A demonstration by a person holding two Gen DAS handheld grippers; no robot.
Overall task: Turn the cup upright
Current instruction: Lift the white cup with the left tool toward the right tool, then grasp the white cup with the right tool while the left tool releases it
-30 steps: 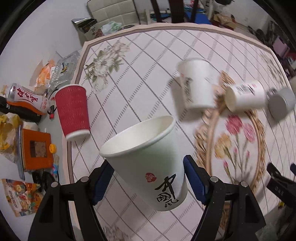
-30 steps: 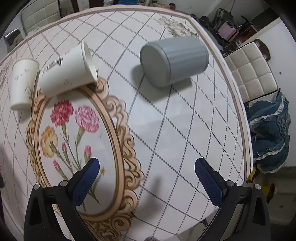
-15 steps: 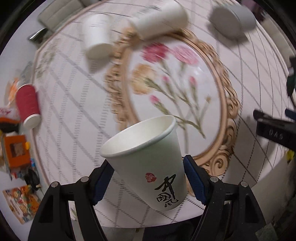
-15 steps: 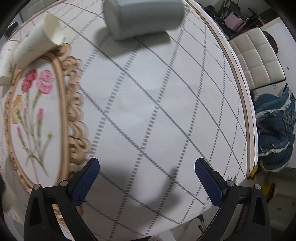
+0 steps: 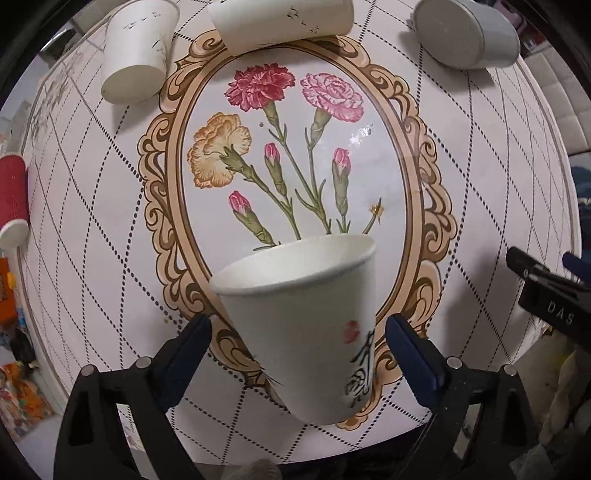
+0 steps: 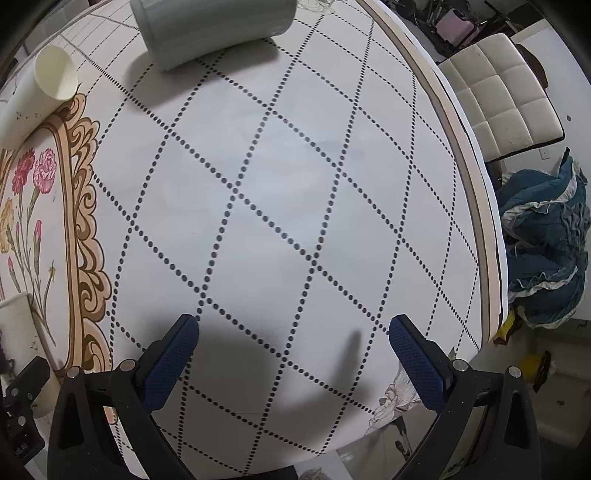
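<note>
A white paper cup with black brush lettering stands upright, mouth up, near the table's front edge between the blue pads of my left gripper. Both pads stand clear of its sides, so the left gripper is open. The cup's edge also shows at the far left of the right wrist view. My right gripper is open and empty over the checked tablecloth, right of the cup.
A white paper cup stands upside down at the back left. Another white cup and a grey cup lie on their sides at the back. A red cup is at the far left. A padded chair stands beyond the table's right edge.
My left gripper has swung over the flower medallion, set the lettered cup down and opened off it. My right gripper has moved a little closer to the table.
</note>
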